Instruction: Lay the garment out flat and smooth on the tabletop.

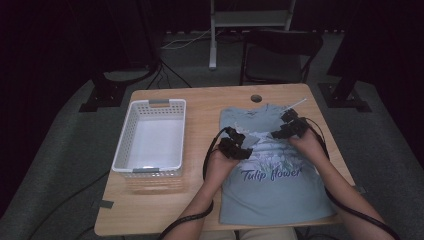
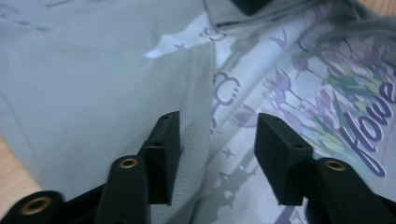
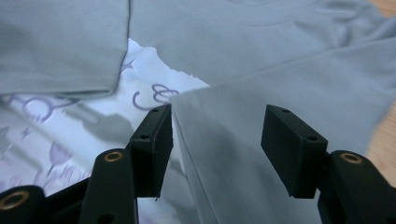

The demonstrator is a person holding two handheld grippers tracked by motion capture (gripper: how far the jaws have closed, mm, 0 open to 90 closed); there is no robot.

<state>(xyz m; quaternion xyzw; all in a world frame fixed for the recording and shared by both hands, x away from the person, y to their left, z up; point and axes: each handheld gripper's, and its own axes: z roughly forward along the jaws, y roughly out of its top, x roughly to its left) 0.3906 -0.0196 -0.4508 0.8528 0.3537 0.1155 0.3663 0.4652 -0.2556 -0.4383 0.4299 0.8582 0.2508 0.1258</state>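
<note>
My left gripper point(image 1: 239, 142) hangs released over the light blue T-shirt point(image 1: 280, 185), jaws apart astride the hem of the folded-in left sleeve point(image 2: 194, 93). My right gripper point(image 1: 289, 125), also released, straddles the edge of the folded-in right sleeve point(image 3: 261, 107), just below the collar. The T-shirt lies flat on the right half of the tabletop point(image 1: 200, 107), its hem near the front edge. The white basket point(image 1: 152, 137) sits to its left, with bare wood between them.
</note>
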